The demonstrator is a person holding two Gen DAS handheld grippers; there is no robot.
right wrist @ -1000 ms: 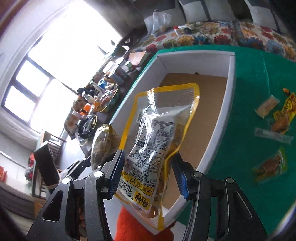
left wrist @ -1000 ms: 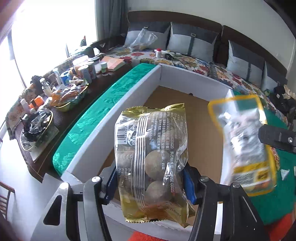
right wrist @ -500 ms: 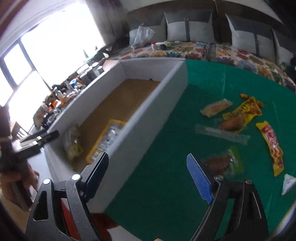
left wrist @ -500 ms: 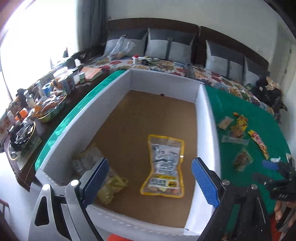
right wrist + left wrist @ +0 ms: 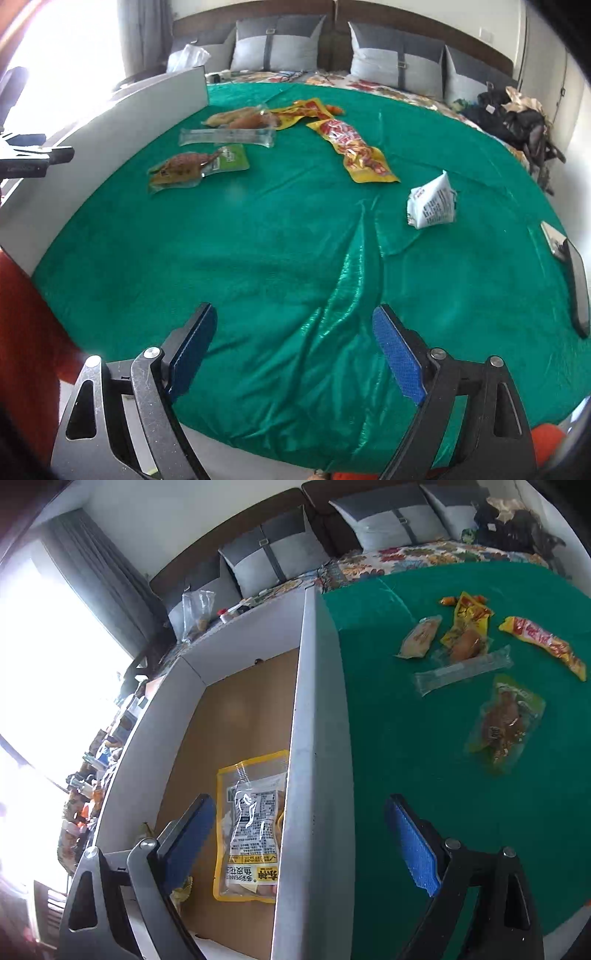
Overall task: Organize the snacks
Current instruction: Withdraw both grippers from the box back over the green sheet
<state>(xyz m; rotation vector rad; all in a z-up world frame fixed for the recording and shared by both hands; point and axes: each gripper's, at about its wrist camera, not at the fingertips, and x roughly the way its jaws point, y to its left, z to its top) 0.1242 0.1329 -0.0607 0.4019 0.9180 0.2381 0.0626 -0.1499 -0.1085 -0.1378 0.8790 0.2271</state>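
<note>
Risk noted: the thin, slippery wrappers lie flat on the wrinkled green cloth [image 5: 295,240], so fabric could be pinched along with a packet, or the overlapping packets beside the white-walled cardboard box [image 5: 314,738] lifted together.

Left gripper [image 5: 299,843]: jaws spread wide, nothing held, straddling the box wall.

Right gripper [image 5: 295,350]: jaws wide, empty, above the cloth.

Yellow-rimmed clear peanut pouch [image 5: 251,827] lies inside the box; brown-and-green vacuum packet [image 5: 195,166] and white pillow sachet [image 5: 432,201] remain outside the box.

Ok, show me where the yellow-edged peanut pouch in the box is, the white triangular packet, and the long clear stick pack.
yellow-edged peanut pouch [image 5: 251,823], left wrist view, on its printed label panel.
white triangular packet [image 5: 432,203], right wrist view, on its printed front face.
long clear stick pack [image 5: 227,137], right wrist view, at mid-length of the wrapper.
</note>
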